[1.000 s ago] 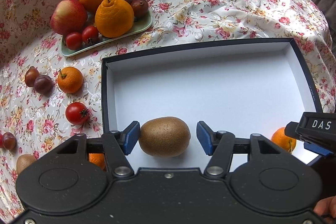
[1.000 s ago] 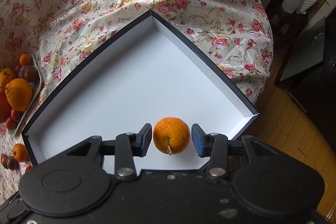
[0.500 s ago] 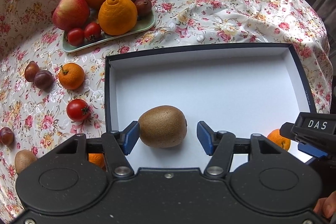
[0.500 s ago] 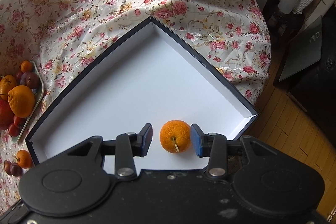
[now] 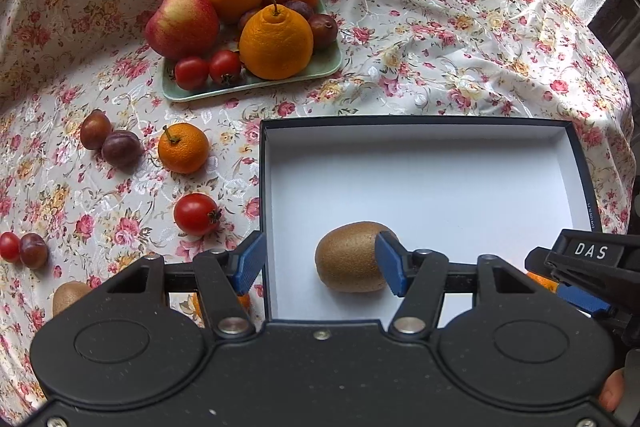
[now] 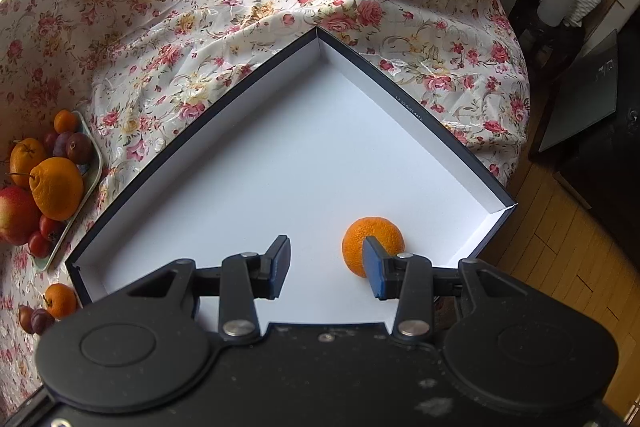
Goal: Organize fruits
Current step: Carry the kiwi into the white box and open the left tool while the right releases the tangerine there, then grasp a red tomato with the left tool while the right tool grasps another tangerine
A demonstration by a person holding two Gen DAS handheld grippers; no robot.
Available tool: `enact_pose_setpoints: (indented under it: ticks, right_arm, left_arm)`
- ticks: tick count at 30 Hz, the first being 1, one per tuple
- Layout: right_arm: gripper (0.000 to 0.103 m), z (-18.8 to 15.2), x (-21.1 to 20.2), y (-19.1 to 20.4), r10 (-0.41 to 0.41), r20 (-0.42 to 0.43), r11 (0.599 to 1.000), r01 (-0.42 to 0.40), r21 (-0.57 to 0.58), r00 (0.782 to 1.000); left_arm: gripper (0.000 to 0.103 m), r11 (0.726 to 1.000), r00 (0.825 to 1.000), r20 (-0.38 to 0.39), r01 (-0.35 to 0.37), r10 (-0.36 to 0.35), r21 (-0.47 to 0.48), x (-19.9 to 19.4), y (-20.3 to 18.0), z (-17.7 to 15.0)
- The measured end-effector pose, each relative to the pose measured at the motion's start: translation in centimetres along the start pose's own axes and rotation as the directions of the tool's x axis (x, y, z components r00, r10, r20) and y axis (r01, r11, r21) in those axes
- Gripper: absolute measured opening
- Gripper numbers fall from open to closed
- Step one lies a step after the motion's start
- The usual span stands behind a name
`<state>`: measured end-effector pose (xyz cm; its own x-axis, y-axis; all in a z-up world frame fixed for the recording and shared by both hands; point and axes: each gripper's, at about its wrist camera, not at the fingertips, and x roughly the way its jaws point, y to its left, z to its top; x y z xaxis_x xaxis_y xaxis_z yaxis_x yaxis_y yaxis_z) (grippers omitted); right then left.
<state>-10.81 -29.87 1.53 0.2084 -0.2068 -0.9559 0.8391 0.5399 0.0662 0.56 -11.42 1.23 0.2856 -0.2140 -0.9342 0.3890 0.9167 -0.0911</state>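
Note:
A brown kiwi point(image 5: 350, 257) lies on the white floor of the dark-rimmed box point(image 5: 424, 121), near its front left corner. My left gripper point(image 5: 320, 263) is open and empty above it, with its right finger in front of the kiwi. A small orange point(image 6: 372, 241) lies in the box point(image 6: 440, 119) near its right corner. My right gripper point(image 6: 326, 265) is open and empty, and the orange sits behind its right finger. Loose on the cloth are an orange point(image 5: 183, 147), a tomato point(image 5: 196, 214) and plums point(image 5: 122, 149).
A green tray point(image 5: 252, 87) at the back holds an apple, oranges, tomatoes and plums; it also shows in the right wrist view point(image 6: 90, 183). Another kiwi point(image 5: 70, 297) lies at the left front. The table drops off to a wooden floor point(image 6: 560, 259) at the right.
Both grippers have drawn back and shifted left. The kiwi and the orange, which were between the open fingers, now rest in the box by each right finger.

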Motion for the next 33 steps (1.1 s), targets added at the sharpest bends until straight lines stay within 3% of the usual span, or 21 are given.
enact_pose_setpoints:
  ticks: [17,33]
  right_arm:
    - [0.042,-3.3,-0.9,6.9,0.043,-0.016,0.993,-0.044,-0.107,0.999]
    - [0.042,-5.4,-0.9,15.1,0.1,-0.045,0.976,-0.106,-0.189,0.994]
  left_arm:
    - [0.064,0.985,0.998,-0.01,-0.059,0.058,-0.165,-1.4,9.6,1.4]
    - [0.064,0.943,0.992,-0.037,-0.13,0.124,-0.307,-1.7,19.6,2.7]
